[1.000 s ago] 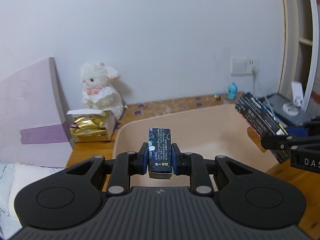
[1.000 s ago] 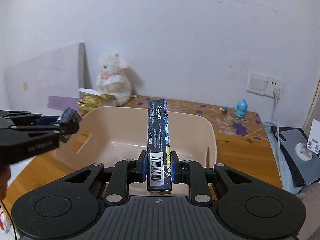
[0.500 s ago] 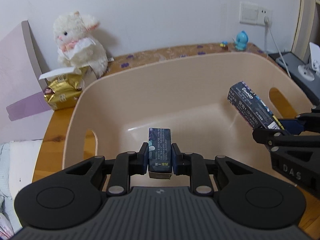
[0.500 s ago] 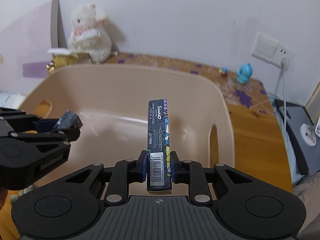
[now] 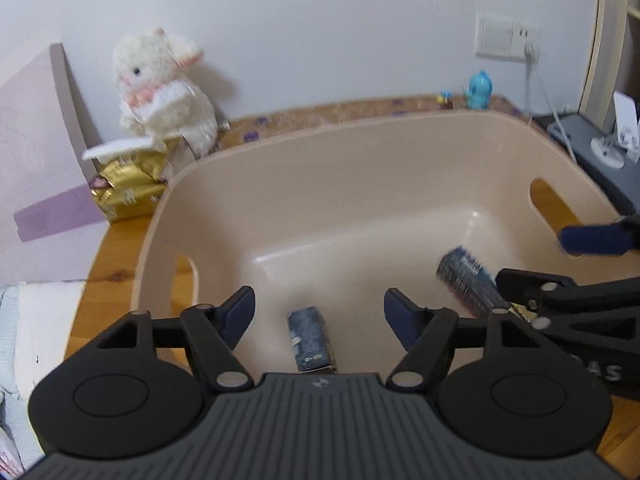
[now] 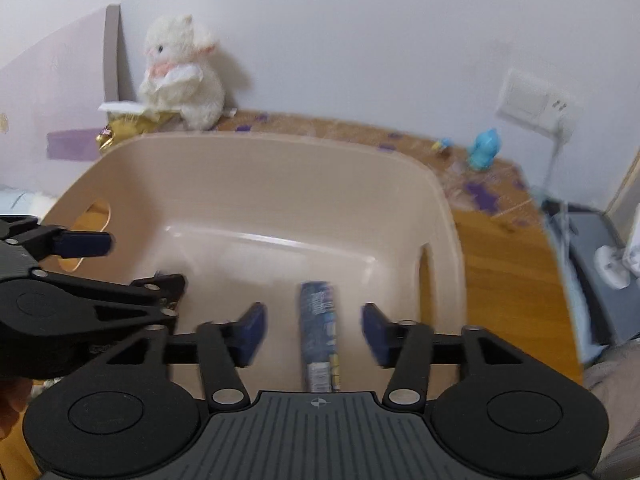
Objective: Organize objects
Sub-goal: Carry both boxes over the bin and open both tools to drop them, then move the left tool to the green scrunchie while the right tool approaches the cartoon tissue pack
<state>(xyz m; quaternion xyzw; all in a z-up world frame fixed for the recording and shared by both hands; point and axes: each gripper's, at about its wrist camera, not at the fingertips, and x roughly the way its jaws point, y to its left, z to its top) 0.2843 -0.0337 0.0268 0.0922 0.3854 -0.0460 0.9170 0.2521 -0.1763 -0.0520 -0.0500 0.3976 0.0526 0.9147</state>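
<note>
A beige plastic basket (image 5: pixel 360 168) (image 6: pixel 280 184) stands on the wooden table. My left gripper (image 5: pixel 319 312) is open above the basket's near side; a small dark blue box (image 5: pixel 310 338) lies free between its fingers, blurred, inside the basket. My right gripper (image 6: pixel 313 330) is open too; a long dark blue box (image 6: pixel 319 344) sits loose between its fingers, blurred, over the basket floor. That long box also shows in the left wrist view (image 5: pixel 466 286), beside the right gripper's fingers (image 5: pixel 592 238). The left gripper's fingers (image 6: pixel 82 244) show in the right wrist view.
A white plush rabbit (image 5: pixel 164 88) and a gold foil pack (image 5: pixel 126 190) sit at the back left by a pink board (image 5: pixel 28 152). A blue figurine (image 5: pixel 479 88), wall socket (image 5: pixel 506 38) and a grey device (image 5: pixel 600 152) are at the right.
Both grippers have opened and let go of their boxes, which are now dropping or lying loose in the basket. Both views have shifted slightly over the basket.
</note>
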